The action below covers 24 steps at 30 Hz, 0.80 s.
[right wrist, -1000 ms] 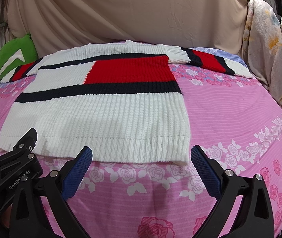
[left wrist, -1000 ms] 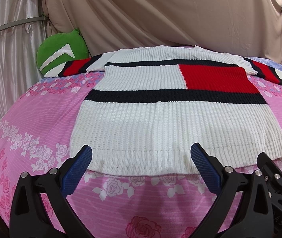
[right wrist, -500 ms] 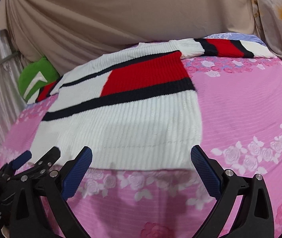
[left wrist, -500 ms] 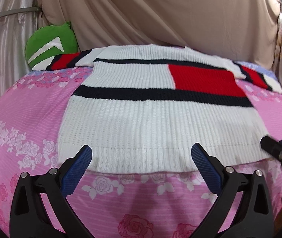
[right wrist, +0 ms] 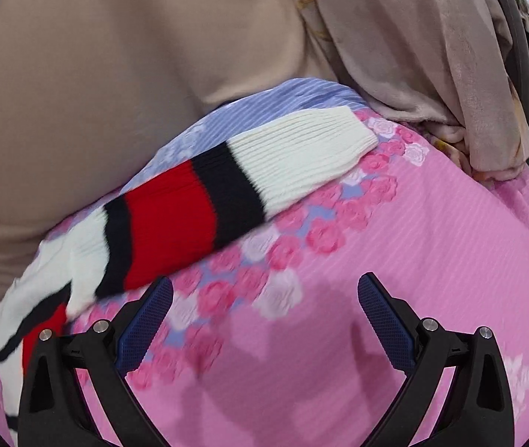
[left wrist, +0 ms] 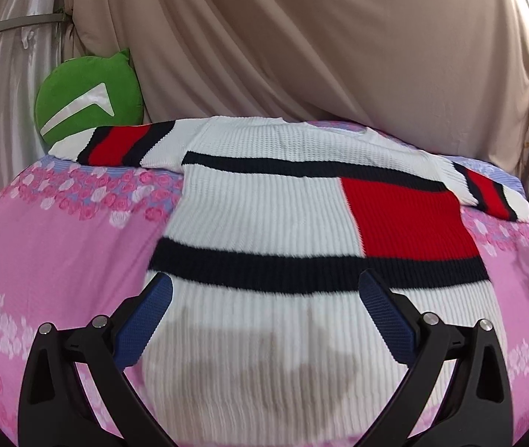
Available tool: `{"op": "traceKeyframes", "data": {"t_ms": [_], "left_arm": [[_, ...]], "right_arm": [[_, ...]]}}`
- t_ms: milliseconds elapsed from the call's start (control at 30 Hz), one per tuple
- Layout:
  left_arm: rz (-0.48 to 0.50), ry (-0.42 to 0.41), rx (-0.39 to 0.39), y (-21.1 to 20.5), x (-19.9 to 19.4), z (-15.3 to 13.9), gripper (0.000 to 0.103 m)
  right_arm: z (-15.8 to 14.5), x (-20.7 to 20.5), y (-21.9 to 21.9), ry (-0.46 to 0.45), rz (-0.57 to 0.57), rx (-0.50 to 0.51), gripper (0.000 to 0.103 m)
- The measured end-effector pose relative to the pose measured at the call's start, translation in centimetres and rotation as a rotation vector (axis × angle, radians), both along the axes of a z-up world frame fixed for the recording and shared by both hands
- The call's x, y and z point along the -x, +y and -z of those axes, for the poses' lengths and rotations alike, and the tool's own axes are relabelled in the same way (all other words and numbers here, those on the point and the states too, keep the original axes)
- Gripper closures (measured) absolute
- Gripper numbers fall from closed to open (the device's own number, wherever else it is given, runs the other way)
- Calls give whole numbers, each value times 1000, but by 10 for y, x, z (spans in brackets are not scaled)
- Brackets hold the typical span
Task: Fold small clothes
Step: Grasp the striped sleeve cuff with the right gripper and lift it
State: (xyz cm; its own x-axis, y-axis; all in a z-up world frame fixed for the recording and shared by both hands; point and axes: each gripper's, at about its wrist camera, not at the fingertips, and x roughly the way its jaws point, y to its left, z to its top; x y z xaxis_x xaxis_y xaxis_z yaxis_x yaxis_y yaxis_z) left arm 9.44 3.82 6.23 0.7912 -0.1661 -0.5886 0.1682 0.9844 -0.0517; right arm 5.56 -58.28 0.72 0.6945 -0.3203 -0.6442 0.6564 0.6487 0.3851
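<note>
Left claw (left wrist: 264, 298): I see its blue pads spread wide, gripping nothing, hovering over the lower body of the sweater (left wrist: 283, 223). The sweater lies flat, front up, on the pink rose-print bedsheet (left wrist: 59, 253); white rib knit, two navy bands, a red block ahead and to the right of this claw. Its shadow falls on the white knit directly beneath the fingers. Ahead-left, one striped sleeve (left wrist: 123, 145) stretches outward, its cuff touching or just beside a green cushion (left wrist: 89, 97); I cannot tell which. Beyond the collar hangs a beige drape (left wrist: 301, 44), closing off the far side. Far right edge: a dark sliver of the other tool, detail too small to read.

Right claw (right wrist: 264, 298): pads equally spread, empty, above bare bedsheet (right wrist: 413, 242). The other striped sleeve (right wrist: 227, 193) lies ahead-left of it, running diagonally, white cuff farthest away, near a blue-striped patch of bedding (right wrist: 283, 100). The left pad sits just beside the sleeve's near edge; contact not discernible, frame is blurred. A pale floral blanket (right wrist: 432, 56) hangs ahead-right, at the bed's edge.

No containers visible in either view.
</note>
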Motion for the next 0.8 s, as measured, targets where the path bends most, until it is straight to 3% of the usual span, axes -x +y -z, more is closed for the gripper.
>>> {"op": "traceKeyframes", "data": {"t_ms": [100,200,333,467,633,700,800], "left_arm": [[-17,25,-2,2,-29,-1,5],[-27,54,-5,0,-55,3,5],[-25,82,-22,-3,-84,10,6],[-15,90,-26,-6,-104,12,10],[-1,53,-10,-12,-121,0,10],[9,51,22,-13,-131,-7,9],[19,73,92,-12,-149,-13,9]], "right_arm": [[8,-25,-39,3,43,-55,12],[18,-49,-65,-3,42,-130,35],[6,-78,-71,-28,24,-148,92],[-61,-114,-28,-158,-98,-58,93],[-163,-172,129,-323,-534,99,93],[-178,-197,206,-333,-725,128,93],[-165,-228,318,-297,-998,134,90]]}}
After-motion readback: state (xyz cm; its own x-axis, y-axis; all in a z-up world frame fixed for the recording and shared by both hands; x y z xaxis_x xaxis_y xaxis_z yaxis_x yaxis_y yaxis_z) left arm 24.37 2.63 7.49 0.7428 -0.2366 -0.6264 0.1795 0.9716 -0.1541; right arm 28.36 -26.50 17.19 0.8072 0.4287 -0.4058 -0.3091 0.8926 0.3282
